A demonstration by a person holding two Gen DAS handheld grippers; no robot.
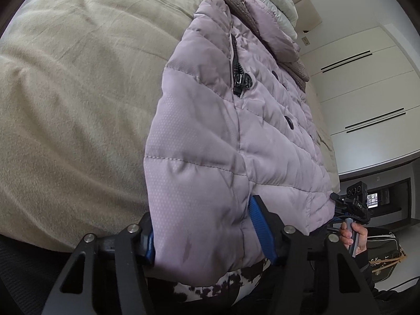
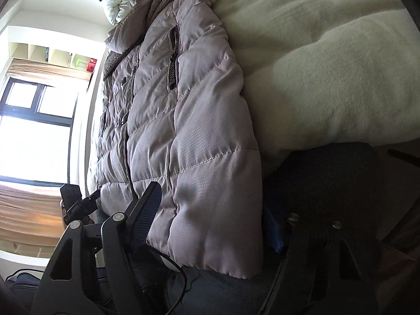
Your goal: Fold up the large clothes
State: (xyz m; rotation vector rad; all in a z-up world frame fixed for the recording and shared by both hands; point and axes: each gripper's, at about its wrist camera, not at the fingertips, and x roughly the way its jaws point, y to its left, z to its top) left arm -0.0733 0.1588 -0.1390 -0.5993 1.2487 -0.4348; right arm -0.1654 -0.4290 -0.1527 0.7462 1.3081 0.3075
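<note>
A lilac puffer jacket (image 1: 236,131) lies flat on the beige blanket (image 1: 78,105) of a bed, its hem at the bed's near edge. White pillows (image 1: 273,2) lie beyond its collar. The left gripper (image 1: 207,236) and the right gripper (image 2: 210,220) each clamp a hem corner. White wardrobe doors (image 1: 367,92) stand beside the bed, and a window (image 2: 34,120) on the other side.

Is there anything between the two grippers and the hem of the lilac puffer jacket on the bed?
Nothing visible. The left gripper and right gripper each already have the puffer jacket hem between their fingers, one at each bottom corner. The beige blanket beside it lies bare.
</note>
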